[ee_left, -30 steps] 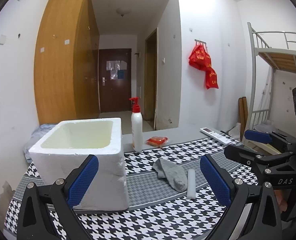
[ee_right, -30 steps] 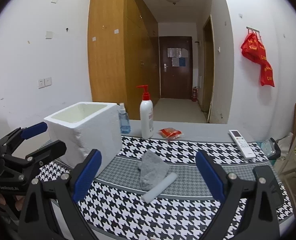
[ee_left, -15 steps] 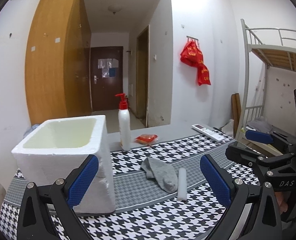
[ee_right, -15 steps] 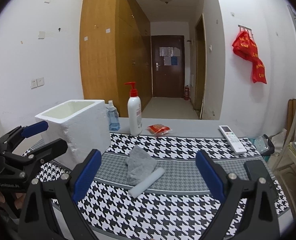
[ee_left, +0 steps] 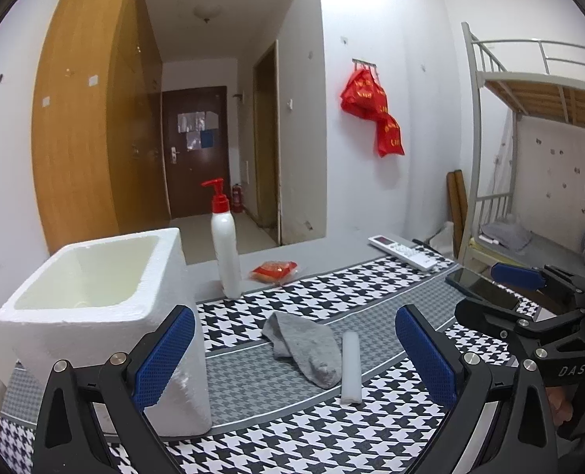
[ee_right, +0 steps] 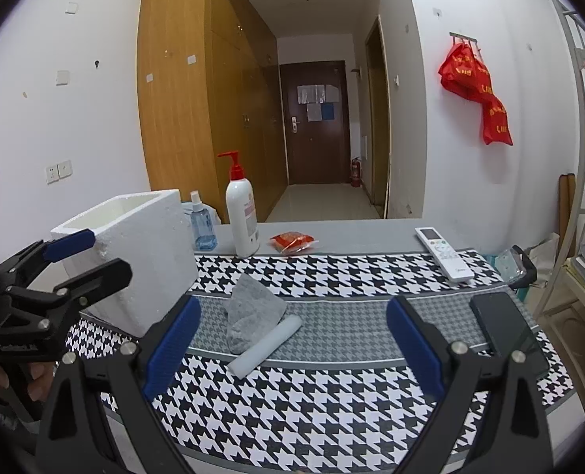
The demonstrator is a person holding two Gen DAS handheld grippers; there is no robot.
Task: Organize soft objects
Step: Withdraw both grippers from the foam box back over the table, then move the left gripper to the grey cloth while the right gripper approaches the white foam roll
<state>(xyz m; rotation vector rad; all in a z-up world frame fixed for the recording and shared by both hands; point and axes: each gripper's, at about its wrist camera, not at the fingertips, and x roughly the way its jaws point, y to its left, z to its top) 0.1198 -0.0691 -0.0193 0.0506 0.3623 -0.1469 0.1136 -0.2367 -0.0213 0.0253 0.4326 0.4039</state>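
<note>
Room: a white-walled dorm room with a wooden wardrobe (ee_right: 197, 110), a dark door (ee_right: 316, 122) down the hall, red bags (ee_right: 476, 87) on a wall hook and a bunk bed (ee_left: 529, 91) off to the right.
Bench: a bench (ee_right: 332, 407) under a houndstooth cloth, with a bare grey strip along its far edge.
Left hand-held gripper (ee_left: 294, 349): fingers spread wide apart, holding nothing, raised over the near edge.
Right hand-held gripper (ee_right: 292, 341): fingers likewise spread wide and holding nothing, beside the left one.
Sock (ee_right: 251, 312): grey, crumpled, straight ahead between both pairs of fingers, lying flat on the cloth.
Roll (ee_right: 267, 345): a pale cylinder just right of the sock and touching it.
Box (ee_left: 95, 316): white foam, open-topped, ahead to the left; the left finger overlaps its near corner.
Behind the sock: a pump bottle (ee_right: 242, 213), a red packet (ee_right: 293, 241), and a remote (ee_right: 444, 252) farther right.
Right side: a dark phone (ee_right: 505, 328) near the bench edge.
Partly hidden: a blue spray bottle (ee_right: 202, 221) behind the box, seen only from the right camera; the box floor is not fully visible.
Open room: bare cloth lies all around the sock and roll.
</note>
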